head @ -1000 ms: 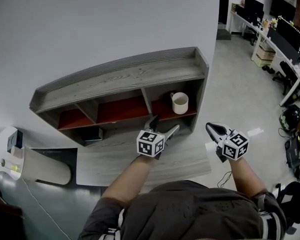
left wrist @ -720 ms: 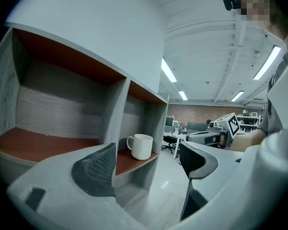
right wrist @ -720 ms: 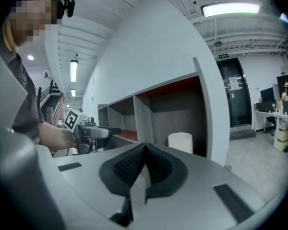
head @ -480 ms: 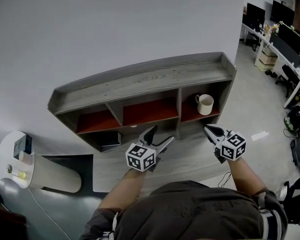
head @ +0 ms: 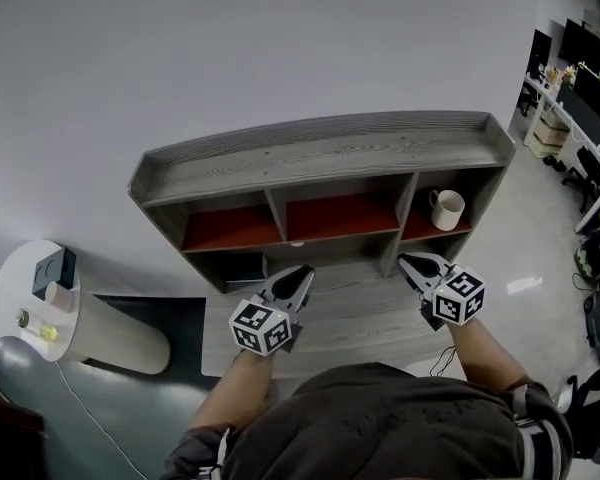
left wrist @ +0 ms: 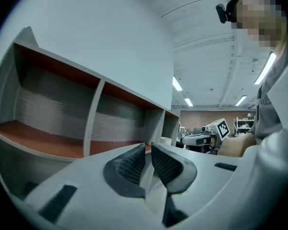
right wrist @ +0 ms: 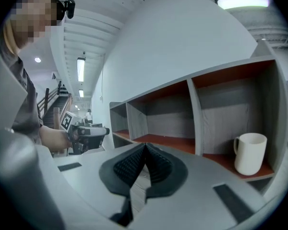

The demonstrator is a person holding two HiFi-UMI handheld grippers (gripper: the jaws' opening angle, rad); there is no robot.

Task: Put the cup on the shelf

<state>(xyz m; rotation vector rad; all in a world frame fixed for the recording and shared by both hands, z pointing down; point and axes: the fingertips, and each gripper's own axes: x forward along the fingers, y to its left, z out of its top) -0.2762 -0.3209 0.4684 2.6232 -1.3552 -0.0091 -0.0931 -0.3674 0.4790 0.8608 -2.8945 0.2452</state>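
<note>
A cream cup (head: 447, 209) with a handle stands upright in the right compartment of the grey wooden shelf (head: 320, 153); the right gripper view has the cup (right wrist: 250, 153) at its right. My left gripper (head: 298, 273) hovers before the lower left part of the shelf, far from the cup. Its jaws have just been closing and stand almost together (left wrist: 148, 150) with nothing between them. My right gripper (head: 408, 262) is shut and empty (right wrist: 145, 146), just in front of the divider left of the cup's compartment.
The shelf stands on a grey wooden table (head: 350, 313) against a white wall. A dark flat object (head: 242, 268) lies in a lower left slot. A white round stand (head: 25, 298) with small items is at the left, and office desks (head: 580, 78) at the far right.
Both grippers have moved left along the shelf front, away from the cup. The left gripper's jaws, wide open before, have come together. The cup has stayed in its compartment.
</note>
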